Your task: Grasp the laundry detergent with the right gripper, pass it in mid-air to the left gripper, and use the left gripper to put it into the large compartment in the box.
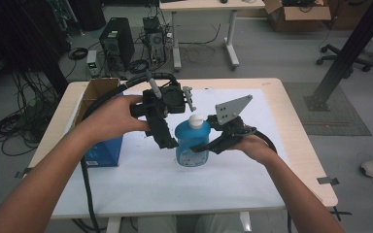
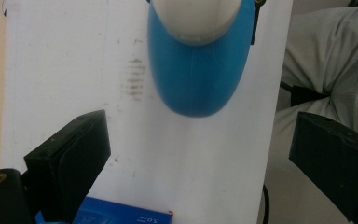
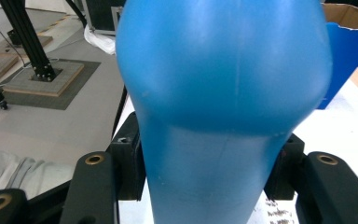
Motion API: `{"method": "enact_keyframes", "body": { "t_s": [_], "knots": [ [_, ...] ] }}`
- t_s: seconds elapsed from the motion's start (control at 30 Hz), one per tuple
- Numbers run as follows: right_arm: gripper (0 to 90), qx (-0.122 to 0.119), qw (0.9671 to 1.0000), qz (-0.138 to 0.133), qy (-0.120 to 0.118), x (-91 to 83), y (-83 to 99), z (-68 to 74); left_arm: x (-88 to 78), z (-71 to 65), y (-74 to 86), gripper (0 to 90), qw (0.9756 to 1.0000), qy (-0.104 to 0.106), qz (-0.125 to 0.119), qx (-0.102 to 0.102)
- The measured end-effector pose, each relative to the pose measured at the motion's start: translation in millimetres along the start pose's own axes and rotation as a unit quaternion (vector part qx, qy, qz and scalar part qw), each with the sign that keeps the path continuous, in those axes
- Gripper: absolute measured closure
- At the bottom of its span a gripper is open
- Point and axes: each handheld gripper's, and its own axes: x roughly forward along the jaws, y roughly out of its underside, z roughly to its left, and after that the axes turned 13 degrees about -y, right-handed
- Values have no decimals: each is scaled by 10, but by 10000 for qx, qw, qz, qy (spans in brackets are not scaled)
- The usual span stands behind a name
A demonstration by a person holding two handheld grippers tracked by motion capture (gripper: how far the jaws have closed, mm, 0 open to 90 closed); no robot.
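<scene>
**A:** Your right gripper (image 1: 205, 145) is clamped on the blue bottle (image 1: 192, 143); in the right gripper view its black jaws press the narrower body from both sides, below the bulge of the shoulder. That low side grip looks meant to steady the bottle and leave the top free.

**B:** And the left gripper (image 1: 167, 141)?

**A:** Released. In the left gripper view its jaws stand wide apart with bare white mat (image 2: 74, 70) between them, looking down on the white cap (image 2: 196, 18). You hold it above and just to the left of the bottle, probably so it can come down on the cap while the right hand keeps the body fixed.

**B:** Where does the bottle sit?

**A:** Near the middle of the mat, a little toward your edge of the table (image 1: 291, 111). Whether its base touches the mat or is lifted slightly, I cannot tell.

**B:** Its axis?

**A:** Upright, long axis vertical, cap pointing up. The blue box (image 1: 102, 150) stands by the left edge, well apart from it.
</scene>
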Motion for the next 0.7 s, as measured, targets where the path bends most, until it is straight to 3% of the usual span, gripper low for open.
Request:
{"method": "enact_keyframes", "body": {
  "t_s": [0.7],
  "knots": [
    [440, -51, 9999, 60, -79, 149, -78, -46, 71, 12, -131, 55, 10000, 17, 10, 80]
  ]
}}
